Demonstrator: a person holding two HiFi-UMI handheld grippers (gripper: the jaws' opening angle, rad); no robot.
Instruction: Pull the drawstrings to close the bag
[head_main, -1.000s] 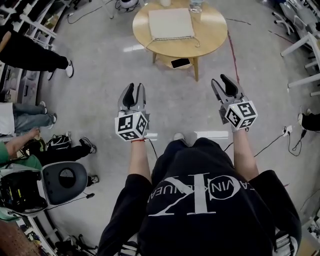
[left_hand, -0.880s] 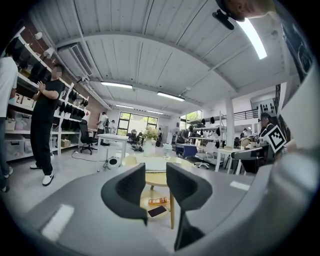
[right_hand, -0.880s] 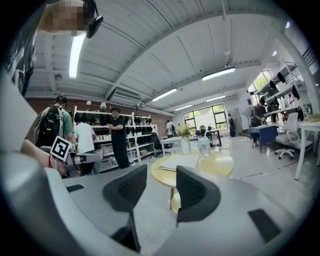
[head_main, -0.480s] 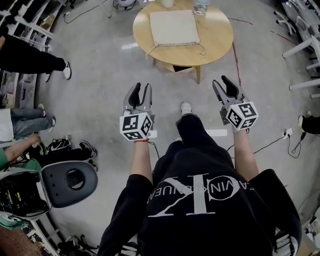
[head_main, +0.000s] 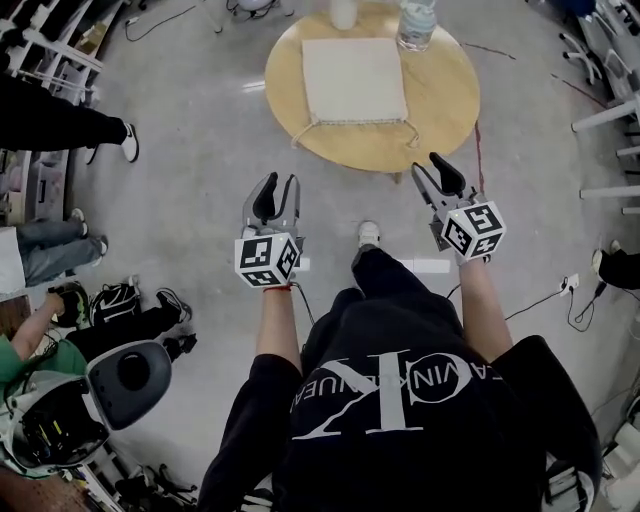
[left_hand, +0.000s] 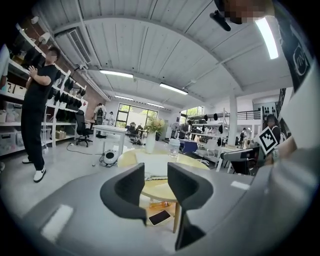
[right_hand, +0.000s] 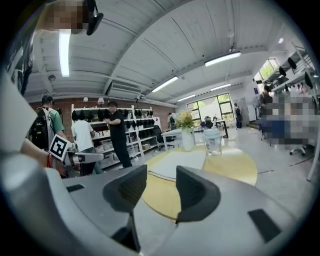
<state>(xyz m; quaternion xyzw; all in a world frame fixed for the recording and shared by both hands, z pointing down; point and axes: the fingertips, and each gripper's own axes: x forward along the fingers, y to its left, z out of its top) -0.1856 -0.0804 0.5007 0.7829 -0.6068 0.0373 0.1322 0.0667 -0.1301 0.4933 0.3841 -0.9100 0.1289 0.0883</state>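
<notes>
Left gripper (head_main: 277, 184) held forward, jaws just opening, empty

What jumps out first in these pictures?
A round wooden table sits at the top of the head view, with a cream drawstring bag lying flat on it. Below it, a person holds the left tool and right tool pointed toward it, both empty, jaws apart; the left tool's jaws have just been opening.

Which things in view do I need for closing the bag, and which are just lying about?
For the job: bag, flat on the table; its drawstrings; left tongs, jaws just been opening, nothing between them; right tongs, open and empty.
Lying about: water bottle and vase on the table; phone beneath it.
</notes>
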